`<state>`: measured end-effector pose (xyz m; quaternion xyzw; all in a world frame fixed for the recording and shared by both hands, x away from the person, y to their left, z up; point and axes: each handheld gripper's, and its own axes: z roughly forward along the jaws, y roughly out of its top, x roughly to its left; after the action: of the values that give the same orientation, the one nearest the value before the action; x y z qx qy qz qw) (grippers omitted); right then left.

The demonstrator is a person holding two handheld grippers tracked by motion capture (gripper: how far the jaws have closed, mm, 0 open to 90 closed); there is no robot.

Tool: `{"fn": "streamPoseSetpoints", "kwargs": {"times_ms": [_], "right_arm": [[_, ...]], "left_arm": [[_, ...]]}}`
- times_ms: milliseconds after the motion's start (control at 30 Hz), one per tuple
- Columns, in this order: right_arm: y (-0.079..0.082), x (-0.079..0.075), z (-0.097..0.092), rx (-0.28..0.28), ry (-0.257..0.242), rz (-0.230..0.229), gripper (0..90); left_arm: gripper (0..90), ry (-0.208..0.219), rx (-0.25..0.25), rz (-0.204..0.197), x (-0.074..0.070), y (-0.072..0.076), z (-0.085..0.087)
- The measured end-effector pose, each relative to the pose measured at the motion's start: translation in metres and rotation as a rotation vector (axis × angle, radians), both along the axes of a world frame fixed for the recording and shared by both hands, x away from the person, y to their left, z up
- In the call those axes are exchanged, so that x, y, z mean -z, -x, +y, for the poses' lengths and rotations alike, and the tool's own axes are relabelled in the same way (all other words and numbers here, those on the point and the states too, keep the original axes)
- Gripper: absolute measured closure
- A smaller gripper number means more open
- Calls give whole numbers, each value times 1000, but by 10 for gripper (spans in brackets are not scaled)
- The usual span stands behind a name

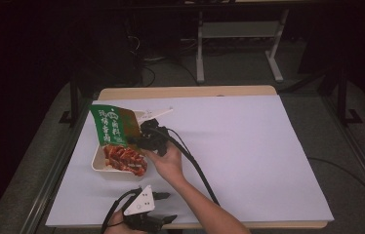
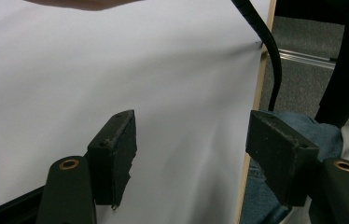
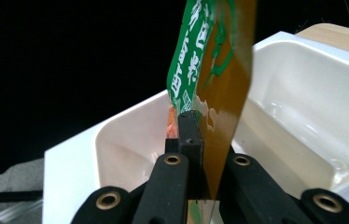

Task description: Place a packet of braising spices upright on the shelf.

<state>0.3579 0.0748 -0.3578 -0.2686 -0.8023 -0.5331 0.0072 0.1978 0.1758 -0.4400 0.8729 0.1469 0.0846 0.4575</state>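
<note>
While the green seasoning packet (image 1: 116, 139) is already pinched at its edge and hanging over the white tray (image 1: 98, 165), I'd say the job's roughly at the halfway mark: the pick-up is done, the drop-off isn't. In the high view the packet sits tilted across the tray near the left side of the table, green top end up toward the far side and the red food picture down over the tray's middle. The right gripper (image 3: 196, 128) has its jaws clamped all the way down on the thin foil, and its own view looks along the packet's edge, with the green printed side to the left, the brownish side to the right, and the empty tray basin right behind and below. So what's left, as far as I can judge, is lowering it the rest of the way and letting go, since I can't tell whether the packet's bottom actually touches the tray floor yet. The left gripper (image 2: 191, 140) is parked at the near edge of the table with its jaws standing wide apart and nothing between them, just hovering over the white sheet (image 1: 239, 146). Count-wise: one packet, one tray, two grippers, one white sheet covering one wooden table (image 1: 185, 91). Something thin and white (image 1: 157, 114) pokes out just past the tray's far corner, can't make out what it is.
</note>
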Motion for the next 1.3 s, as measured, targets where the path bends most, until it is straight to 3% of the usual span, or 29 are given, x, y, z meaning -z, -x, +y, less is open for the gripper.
{"fn": "streamPoseSetpoints", "kwargs": {"times_ms": [367,500,600,800,1067,1233,1300], "right_arm": [[6,5,-4,21,-22,20,899],[9,4,-1,14,-34,8,899],[13,3,3,-8,-36,-47,899],[9,11,-3,-6,-46,-45,899],[4,21,-7,14,3,-53,899],[2,23,-10,0,-21,-33,898],[4,22,-9,-13,-21,-56,898]], "left_arm": [[327,-1,3,3,1,1,-1],[327,-5,5,4,1,1,-2],[327,-6,7,2,1,1,-2],[327,-8,9,-2,1,1,-2],[327,-9,12,0,2,1,-3],[327,-7,12,1,2,0,-4],[328,-8,13,0,2,0,-3]]}}
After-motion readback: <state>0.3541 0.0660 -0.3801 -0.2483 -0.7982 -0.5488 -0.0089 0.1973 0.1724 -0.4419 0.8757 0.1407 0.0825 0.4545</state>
